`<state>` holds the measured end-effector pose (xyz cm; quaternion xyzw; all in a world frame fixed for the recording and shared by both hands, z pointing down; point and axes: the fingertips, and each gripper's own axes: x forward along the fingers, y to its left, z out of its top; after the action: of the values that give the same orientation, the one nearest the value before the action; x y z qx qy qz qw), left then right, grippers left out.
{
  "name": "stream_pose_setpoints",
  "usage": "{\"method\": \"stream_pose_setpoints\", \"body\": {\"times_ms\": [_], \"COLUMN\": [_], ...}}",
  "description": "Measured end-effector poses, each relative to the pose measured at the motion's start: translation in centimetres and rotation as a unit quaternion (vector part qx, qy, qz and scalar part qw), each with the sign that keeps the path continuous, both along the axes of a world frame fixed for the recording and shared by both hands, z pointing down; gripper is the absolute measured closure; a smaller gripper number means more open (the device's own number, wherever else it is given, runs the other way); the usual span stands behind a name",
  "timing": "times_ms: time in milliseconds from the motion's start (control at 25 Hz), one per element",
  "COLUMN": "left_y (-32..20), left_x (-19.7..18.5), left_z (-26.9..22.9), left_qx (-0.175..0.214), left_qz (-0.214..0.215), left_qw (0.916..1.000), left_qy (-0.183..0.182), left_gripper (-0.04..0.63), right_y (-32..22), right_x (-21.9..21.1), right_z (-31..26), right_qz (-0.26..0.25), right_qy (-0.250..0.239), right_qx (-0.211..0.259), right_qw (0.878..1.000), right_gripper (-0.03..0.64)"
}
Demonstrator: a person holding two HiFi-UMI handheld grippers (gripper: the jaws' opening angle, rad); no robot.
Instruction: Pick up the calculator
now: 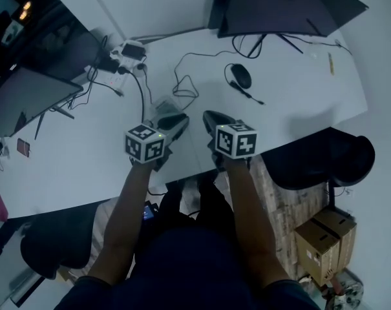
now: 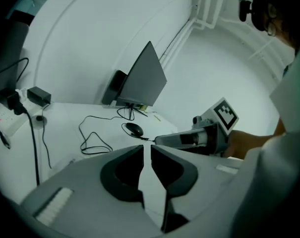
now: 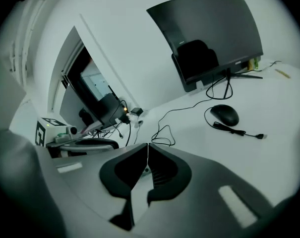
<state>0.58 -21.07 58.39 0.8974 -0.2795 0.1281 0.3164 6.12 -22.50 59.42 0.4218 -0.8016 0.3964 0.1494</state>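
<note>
A: Claws first. Left one?

B: Left gripper [image 2: 147, 150]: jaws drawn together, with only a thin slit of table showing between the tips. Nothing is in the slit.

A: Right one?

B: Right gripper [image 3: 147, 147]: jaws pressed flat against each other. Empty.

A: Positions?

B: In the head view both are held side by side over the near edge of the white table [image 1: 298, 102]. Noses point toward 12 o'clock, and the forearms come in from 6 o'clock. The left marker cube [image 1: 145, 142] and the right marker cube [image 1: 236, 140] sit at the rear of each.

A: Calculator?

B: A pale grey flat slab [image 1: 161, 106] lies on the table just beyond the left gripper's nose, at about 11 o'clock from it. I take it for the calculator, but it is too blurred to show keys. Neither claw holds it.

A: Surroundings?

B:
- A black mouse [image 1: 241, 75] lies at 1 o'clock from the right gripper, well apart from it.
- A loose cable loop [image 1: 185, 86] lies between the mouse and the slab.
- A dark monitor [image 1: 285, 8] stands at the far edge, around 1 o'clock.
- A second monitor [image 1: 24, 99] is at 9 o'clock.
- A power strip [image 1: 125, 62] with plugs is at 11 o'clock.
- Off the table at 4 o'clock there is a dark chair [image 1: 331, 160], with a cardboard box [image 1: 324, 241] beyond it.
</note>
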Motion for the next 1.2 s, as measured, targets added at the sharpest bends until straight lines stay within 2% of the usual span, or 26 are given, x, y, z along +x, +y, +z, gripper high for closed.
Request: {"method": "stream_pose_setpoints", "body": {"times_ms": [120, 240, 320, 400, 480, 680, 880, 1000, 1200], "left_y": [-1.1, -1.9, -1.9, -1.4, -1.0, -1.1, -1.6, -1.9, -1.8], "left_x": [-3.1, -7.7, -10.2, -11.5, -12.3, -11.9, -11.6, -11.4, -11.3], "left_z": [0.6, 3.0, 5.3, 7.6, 9.4, 11.0, 12.3, 12.4, 11.7], "left_qx": [-0.003, -0.031, -0.076, -0.117, -0.134, -0.153, -0.167, -0.168, -0.150], "left_qz": [-0.036, -0.100, -0.151, -0.184, -0.203, -0.207, -0.210, -0.213, -0.210], "left_qw": [0.9993, 0.9944, 0.9856, 0.9752, 0.9692, 0.9653, 0.9628, 0.9619, 0.9658], "left_qy": [-0.009, -0.015, 0.010, 0.038, 0.039, 0.042, 0.032, 0.034, 0.023], "left_gripper": [0.532, 0.495, 0.451, 0.440, 0.429, 0.412, 0.413, 0.430, 0.449], "right_y": [-0.2, -0.1, -0.4, -0.8, -1.2, -2.3, -2.6, -2.4, -1.2], "right_x": [1.0, -0.7, -2.6, -4.5, -6.3, -8.8, -9.6, -9.5, -9.2], "right_z": [0.4, 2.6, 4.4, 6.4, 8.2, 10.5, 11.5, 11.5, 10.7], "right_qz": [0.012, -0.028, -0.067, -0.099, -0.128, -0.174, -0.198, -0.203, -0.197], "right_qy": [-0.003, -0.005, -0.008, -0.009, -0.010, -0.011, -0.023, -0.024, -0.013], "right_qx": [-0.003, -0.026, -0.044, -0.063, -0.081, -0.097, -0.115, -0.116, -0.097], "right_qw": [1.000, 0.999, 0.997, 0.993, 0.988, 0.980, 0.973, 0.972, 0.976], "right_gripper": [0.604, 0.603, 0.594, 0.577, 0.531, 0.472, 0.469, 0.471, 0.472]}}
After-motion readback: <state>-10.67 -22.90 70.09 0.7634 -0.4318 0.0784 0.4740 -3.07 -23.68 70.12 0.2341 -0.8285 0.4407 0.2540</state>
